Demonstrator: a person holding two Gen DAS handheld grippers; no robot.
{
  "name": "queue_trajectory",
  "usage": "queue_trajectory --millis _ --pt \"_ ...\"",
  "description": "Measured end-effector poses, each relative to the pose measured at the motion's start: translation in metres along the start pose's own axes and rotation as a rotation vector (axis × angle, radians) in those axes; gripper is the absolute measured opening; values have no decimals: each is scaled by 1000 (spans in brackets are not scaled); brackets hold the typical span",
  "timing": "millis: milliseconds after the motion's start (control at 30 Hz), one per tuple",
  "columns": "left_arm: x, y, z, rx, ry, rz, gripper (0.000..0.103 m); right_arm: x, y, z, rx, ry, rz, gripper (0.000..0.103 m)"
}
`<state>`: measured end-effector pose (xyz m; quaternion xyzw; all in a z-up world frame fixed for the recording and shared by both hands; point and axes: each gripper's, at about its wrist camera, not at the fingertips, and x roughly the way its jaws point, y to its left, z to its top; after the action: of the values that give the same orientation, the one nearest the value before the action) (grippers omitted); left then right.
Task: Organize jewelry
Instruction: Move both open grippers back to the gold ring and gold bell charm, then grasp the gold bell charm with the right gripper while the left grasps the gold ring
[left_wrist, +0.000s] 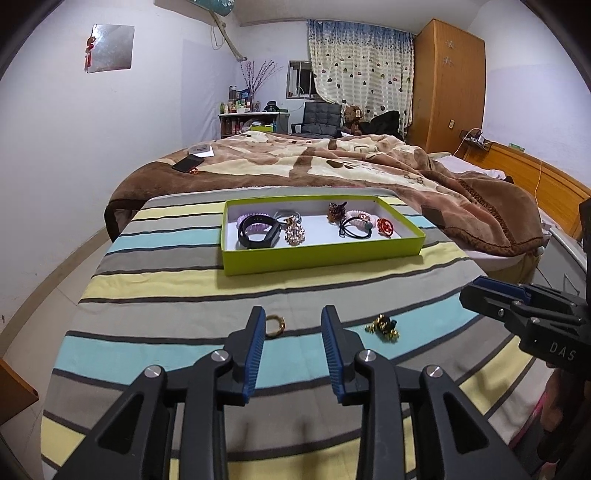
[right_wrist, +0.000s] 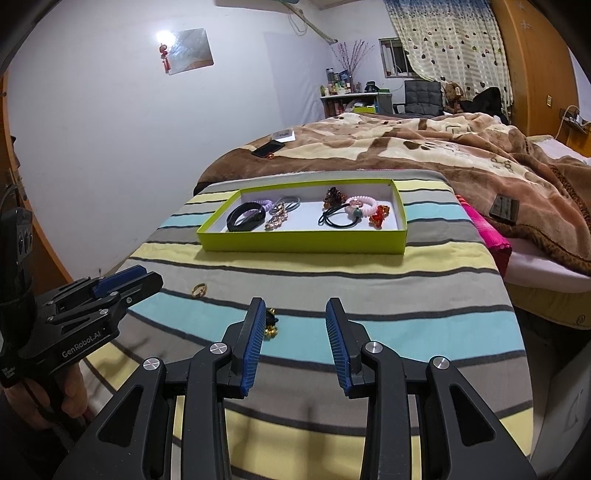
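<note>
a shallow lime-green box with a white inside sits on the striped cloth toward its far end, and most of the jewelry is already lying in it. at its left end a black band is curled into a loop, touching a pale purple coil tie behind it. just beside them is a sparkly gold rhinestone piece, with a grey hair tie behind it. toward the right end there's a dark brownish claw clip, a pink coil tie, a black elastic with a teal bead and a small glossy red clip, all bunched close together.

two pieces are out on the cloth, nearer the grippers. a gold ring lies flat just beside the tip of the left finger of the left gripper, whose blue-padded fingers are spread apart with nothing between them. a small cluster of gold beads on something black lies to the right of that. the right gripper is spread wide too, holding nothing, and the bead cluster shows just past its left finger, partly hidden by it.
</note>
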<state>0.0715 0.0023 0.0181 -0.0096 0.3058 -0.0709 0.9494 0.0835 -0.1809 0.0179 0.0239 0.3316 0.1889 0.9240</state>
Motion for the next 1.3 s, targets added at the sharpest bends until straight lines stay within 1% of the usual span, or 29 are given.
queue_trajectory --millis 333,567,767,1133,1300 --pt "-7 5 -11 -7 8 16 34 -8 6 -9 -17 9 -10 35" --pt "-9 11 -16 -10 9 36 38 -5 9 -10 -26 18 -9 35" --pt "-4 14 -18 -11 28 34 39 1 12 -12 -35 35 -4 35" --pt "12 17 -19 0 75 18 39 30 27 -11 -74 98 15 35" --pt "26 19 -15 9 111 5 40 47 31 -10 -80 135 -1 35"
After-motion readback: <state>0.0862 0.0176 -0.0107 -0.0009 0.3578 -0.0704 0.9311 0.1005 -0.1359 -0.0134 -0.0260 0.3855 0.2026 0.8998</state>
